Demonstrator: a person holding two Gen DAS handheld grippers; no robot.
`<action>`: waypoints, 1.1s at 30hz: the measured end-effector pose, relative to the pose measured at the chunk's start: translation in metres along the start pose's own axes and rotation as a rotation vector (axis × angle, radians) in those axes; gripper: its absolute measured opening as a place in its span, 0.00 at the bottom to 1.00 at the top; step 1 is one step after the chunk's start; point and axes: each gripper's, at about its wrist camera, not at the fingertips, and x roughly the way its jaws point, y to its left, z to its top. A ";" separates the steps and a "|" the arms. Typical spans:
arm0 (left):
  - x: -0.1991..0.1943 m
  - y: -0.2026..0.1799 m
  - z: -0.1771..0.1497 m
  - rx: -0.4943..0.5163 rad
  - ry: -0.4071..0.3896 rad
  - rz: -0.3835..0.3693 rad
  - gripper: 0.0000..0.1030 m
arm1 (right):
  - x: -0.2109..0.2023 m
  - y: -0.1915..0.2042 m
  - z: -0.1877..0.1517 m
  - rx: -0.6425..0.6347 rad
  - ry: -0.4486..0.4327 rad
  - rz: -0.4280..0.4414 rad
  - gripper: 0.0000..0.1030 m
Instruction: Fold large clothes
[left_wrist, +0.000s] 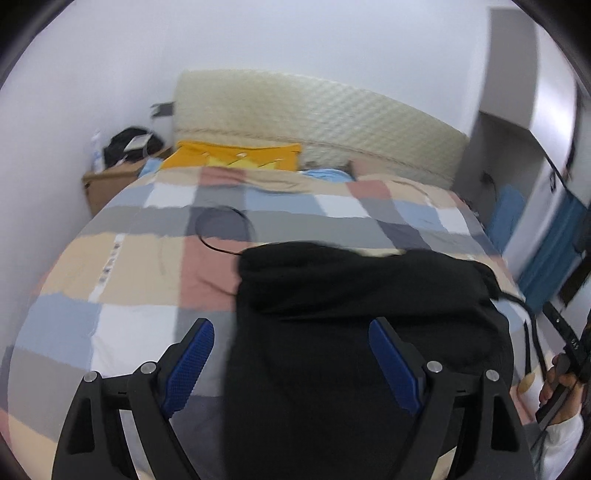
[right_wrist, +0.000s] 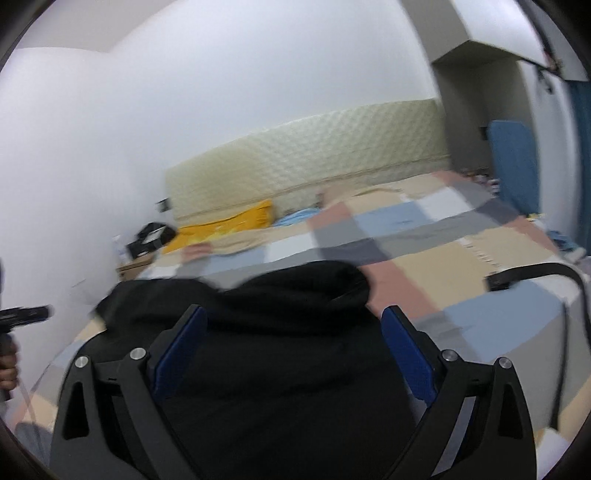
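the black garment (left_wrist: 332, 332) lies bunched on the checked bed cover (left_wrist: 129, 266). both the left tool (left_wrist: 291, 354) and the right tool (right_wrist: 291, 350) are spread wide, gripping nothing. best to pinch two matching corners and pull flat before folding.

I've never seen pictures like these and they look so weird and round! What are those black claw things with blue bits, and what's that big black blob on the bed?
Those claws are grabbing tools. A person holds one in each hand, and each tool has a little camera looking out along its two fingers. One picture comes from the left gripper, the other from the right gripper. The lens bends everything round.

The blob is a black garment lying on a bed with a checked blanket. A yellow pillow sits by the headboard.

Both claws are wide open, so nothing is held right now. The job is folding that garment.
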 end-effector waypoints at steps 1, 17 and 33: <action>0.003 -0.010 -0.001 0.019 -0.006 0.000 0.83 | 0.004 0.005 -0.003 -0.009 0.020 0.019 0.92; 0.145 -0.082 0.006 0.034 0.140 -0.013 0.83 | 0.135 0.044 -0.029 -0.141 0.300 0.005 0.74; 0.224 -0.085 0.035 0.083 0.159 0.108 0.84 | 0.241 0.046 -0.014 -0.128 0.431 -0.004 0.74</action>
